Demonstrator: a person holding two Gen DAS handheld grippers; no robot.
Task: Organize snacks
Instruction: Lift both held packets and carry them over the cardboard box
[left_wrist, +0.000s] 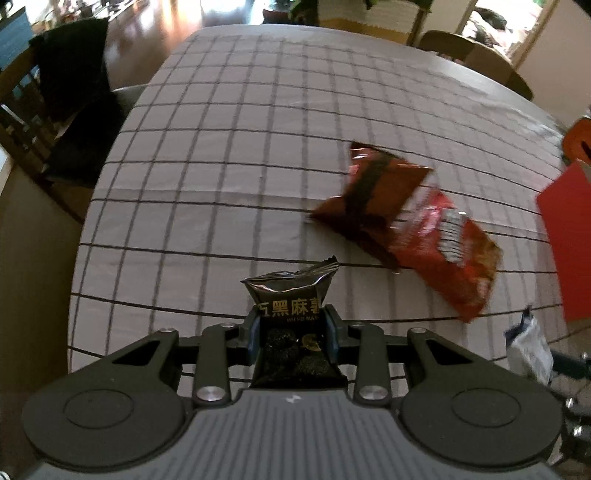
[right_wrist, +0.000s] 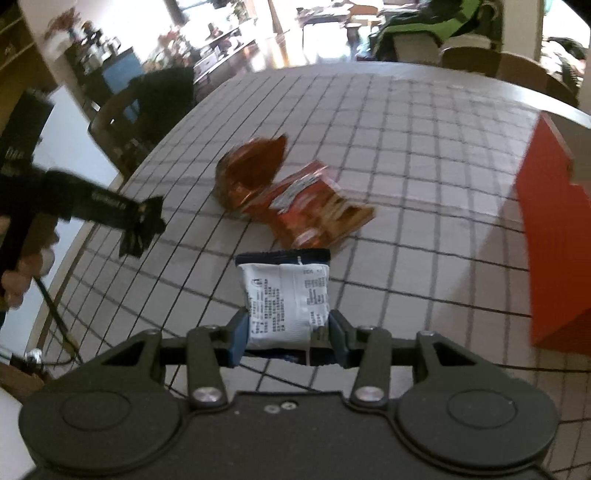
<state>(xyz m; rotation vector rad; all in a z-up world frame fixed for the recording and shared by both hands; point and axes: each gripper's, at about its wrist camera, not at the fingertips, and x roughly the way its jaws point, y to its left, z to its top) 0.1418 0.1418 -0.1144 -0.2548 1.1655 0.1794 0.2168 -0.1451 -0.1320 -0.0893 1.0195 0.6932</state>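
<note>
Red box (right_wrist: 554, 229) awaits: each gripper pinches a packet, left (left_wrist: 291, 332) black sesame, right (right_wrist: 288, 332) white, two red bags (right_wrist: 295, 199) beside it on the desk (right_wrist: 406, 147).

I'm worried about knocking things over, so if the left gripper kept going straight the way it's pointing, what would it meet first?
Probably bare checked tablecloth. The left gripper, shut on the black snack packet, points steeply down at it; the red snack bags lie off to its right. Depth is unclear.

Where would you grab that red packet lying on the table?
Probably by the near short end of the red packet, coming down from above. It lies flat on the tablecloth, so only an edge can be pinched, and its far end is tucked under the brown packet, while the near end lies free.
</note>
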